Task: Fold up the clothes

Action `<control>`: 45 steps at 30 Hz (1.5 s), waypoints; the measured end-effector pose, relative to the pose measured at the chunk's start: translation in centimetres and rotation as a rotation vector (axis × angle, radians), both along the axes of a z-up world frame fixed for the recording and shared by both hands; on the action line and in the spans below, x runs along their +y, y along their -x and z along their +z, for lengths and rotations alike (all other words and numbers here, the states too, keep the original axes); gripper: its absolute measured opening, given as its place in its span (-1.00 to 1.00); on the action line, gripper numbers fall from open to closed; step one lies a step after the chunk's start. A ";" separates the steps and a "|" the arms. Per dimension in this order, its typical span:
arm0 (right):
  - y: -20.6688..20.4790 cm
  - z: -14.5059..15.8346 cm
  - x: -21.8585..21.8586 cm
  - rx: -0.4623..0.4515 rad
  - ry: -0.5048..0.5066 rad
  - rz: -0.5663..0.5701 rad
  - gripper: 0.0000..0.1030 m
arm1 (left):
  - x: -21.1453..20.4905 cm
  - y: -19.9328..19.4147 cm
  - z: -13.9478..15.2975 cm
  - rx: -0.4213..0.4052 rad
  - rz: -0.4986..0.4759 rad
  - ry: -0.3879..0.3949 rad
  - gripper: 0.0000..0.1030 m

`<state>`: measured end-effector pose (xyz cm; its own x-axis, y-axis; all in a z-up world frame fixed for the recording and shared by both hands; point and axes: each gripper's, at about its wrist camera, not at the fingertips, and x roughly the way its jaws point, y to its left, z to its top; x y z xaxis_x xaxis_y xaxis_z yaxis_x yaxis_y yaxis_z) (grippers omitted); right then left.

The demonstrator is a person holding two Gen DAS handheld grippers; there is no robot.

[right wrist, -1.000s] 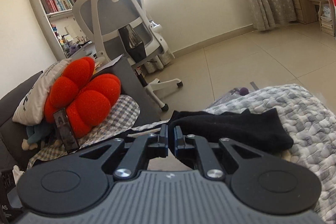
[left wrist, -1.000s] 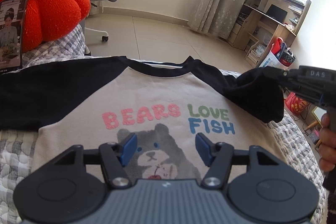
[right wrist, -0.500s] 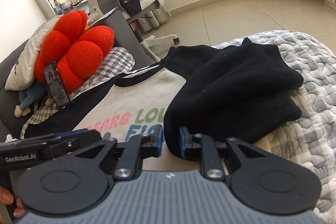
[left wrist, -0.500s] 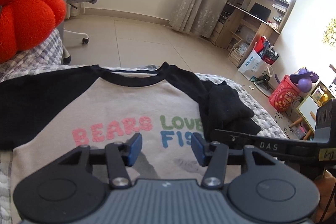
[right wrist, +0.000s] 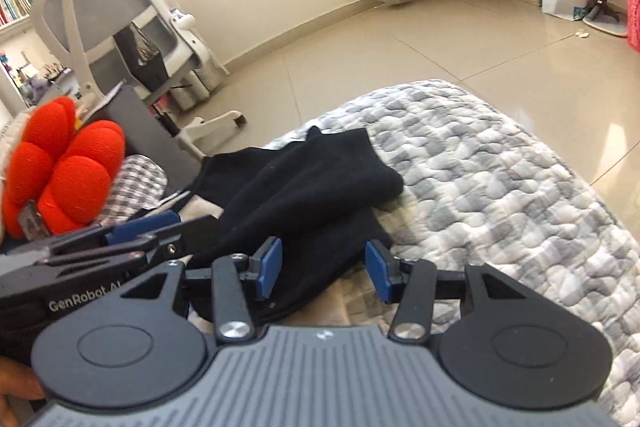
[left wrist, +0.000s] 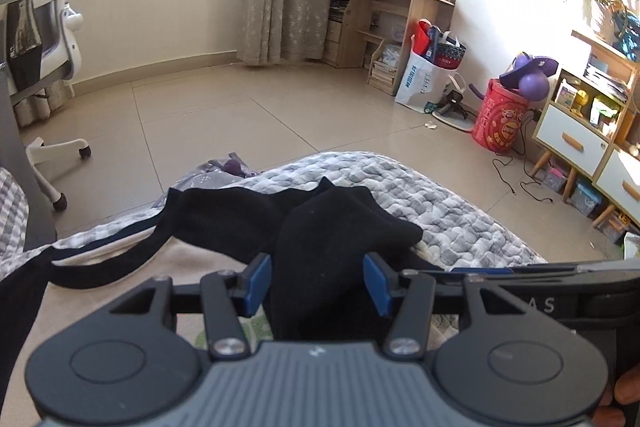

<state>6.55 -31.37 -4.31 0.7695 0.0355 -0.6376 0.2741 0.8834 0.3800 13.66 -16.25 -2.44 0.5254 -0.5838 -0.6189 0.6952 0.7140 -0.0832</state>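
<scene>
Two grippers work at the same corner of one shirt [left wrist: 120, 267], which lies spread on a quilted bed [right wrist: 500, 195]. Its black sleeve [right wrist: 312, 187] is already laid back over the pale body, so the step in hand looks like the sleeve fold on this side, near its end.

Seen from its own camera, the right gripper [right wrist: 323, 269] hangs just above the folded sleeve with its jaws opening; the near hem of the black cloth lies between and below the blue pads [right wrist: 269, 267], but the pads do not press on it, so it holds nothing. The left gripper [left wrist: 318, 283] comes in beside it, its jaws closing a little yet with a clear gap; the black sleeve [left wrist: 332, 239] runs straight ahead between its pads [left wrist: 256, 283] and under them, and I see no pinch there either. From the right camera the left gripper [right wrist: 160, 227] sits just to the left, close alongside, over the edge where black cloth meets the pale body.

Ahead of both grippers the sleeve bunches in two thick layers, its cuff end pointing away toward the far edge of the bed. The shirt's collar and the rest of its body lie off to the left of the left gripper.

My judgement: the next move calls for flattening or re-pinching this doubled sleeve so it lies inside the body's outline, then taking the side edge to fold it inward. That needs a low approach, pads closing on the top layers only and not the quilt below.
</scene>
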 end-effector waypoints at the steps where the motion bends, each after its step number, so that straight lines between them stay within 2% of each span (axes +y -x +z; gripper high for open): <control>1: 0.0 -0.2 -0.1 0.008 0.001 -0.004 -0.01 | -0.7 -0.1 -0.2 -0.007 -0.014 -0.016 -0.19; 3: 0.0 -0.7 -0.8 0.016 -0.004 -0.016 -0.01 | -1.8 -0.1 -0.6 -0.025 -0.039 -0.047 -0.31; 8: 0.2 -1.3 -2.0 0.028 -0.016 -0.047 0.00 | -3.8 -0.5 -1.9 -0.034 -0.103 -0.080 -0.31; 11: 0.2 -1.7 -2.4 0.037 -0.034 -0.059 0.00 | -4.2 -0.6 -2.6 -0.041 -0.130 -0.093 -0.39; 12: 0.2 -1.7 -2.6 0.039 -0.039 -0.060 0.00 | -4.3 -0.6 -2.8 -0.045 -0.129 -0.097 -0.58; 13: 0.2 -1.8 -2.7 0.040 -0.044 -0.062 0.00 | -4.3 -0.6 -3.0 -0.048 -0.128 -0.099 -0.85; 15: 0.2 -1.8 -2.7 0.038 -0.048 -0.063 0.00 | -3.7 -0.6 -2.8 -0.044 -0.106 -0.072 -0.90; 22: 0.4 -1.5 -2.3 0.023 -0.044 -0.042 0.00 | -0.6 0.2 -0.5 -0.086 -0.011 0.038 -0.92; 29: 0.3 -1.2 -1.2 0.012 -0.026 -0.007 0.00 | 4.8 2.1 1.7 -0.119 0.091 0.139 -0.92; 33: 0.2 -1.1 -0.1 0.009 0.004 0.026 0.01 | 7.6 3.4 1.8 -0.122 0.131 0.157 -0.92; 45: -0.1 -1.2 2.6 0.020 0.093 0.085 0.01 | 13.6 5.6 -1.0 -0.007 0.211 0.129 -0.92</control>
